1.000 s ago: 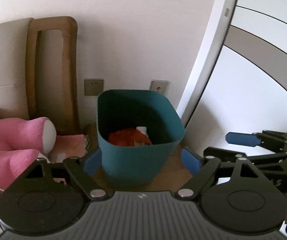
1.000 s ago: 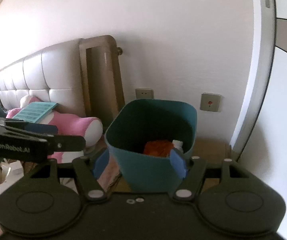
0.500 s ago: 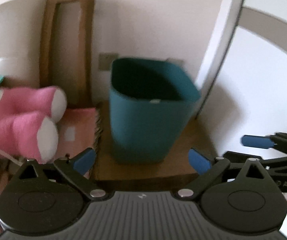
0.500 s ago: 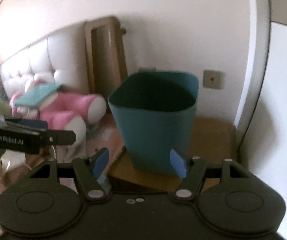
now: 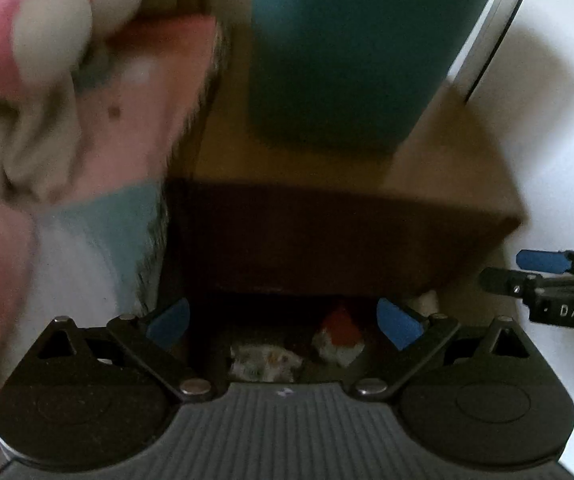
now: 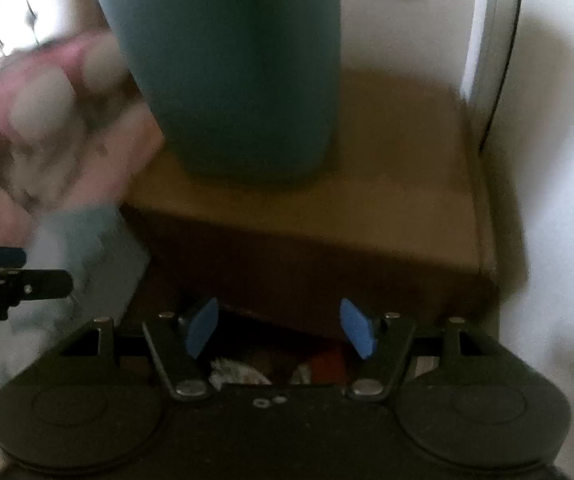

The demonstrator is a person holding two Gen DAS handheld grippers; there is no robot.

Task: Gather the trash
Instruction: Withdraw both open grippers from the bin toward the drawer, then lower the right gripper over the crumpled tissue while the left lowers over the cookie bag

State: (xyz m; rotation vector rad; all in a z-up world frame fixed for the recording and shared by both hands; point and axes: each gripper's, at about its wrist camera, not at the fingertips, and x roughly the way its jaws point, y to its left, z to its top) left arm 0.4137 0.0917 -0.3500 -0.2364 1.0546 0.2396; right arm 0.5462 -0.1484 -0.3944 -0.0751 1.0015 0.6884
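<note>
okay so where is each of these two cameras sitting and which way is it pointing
Left wrist: on the left gripper, angled down past the teal bin toward trash below the nightstand; open jaws show, right gripper at right.
Right wrist: on the right gripper, same downward aim; open jaws show, left gripper at left.
Shared: bin, nightstand, trash.

A tall teal bin [image 5: 351,48] stands upright at twelve o'clock. At six o'clock, low in shadow, lie a crumpled whitish scrap [image 5: 265,362] and a red-and-white piece [image 5: 339,336], side by side.
</note>
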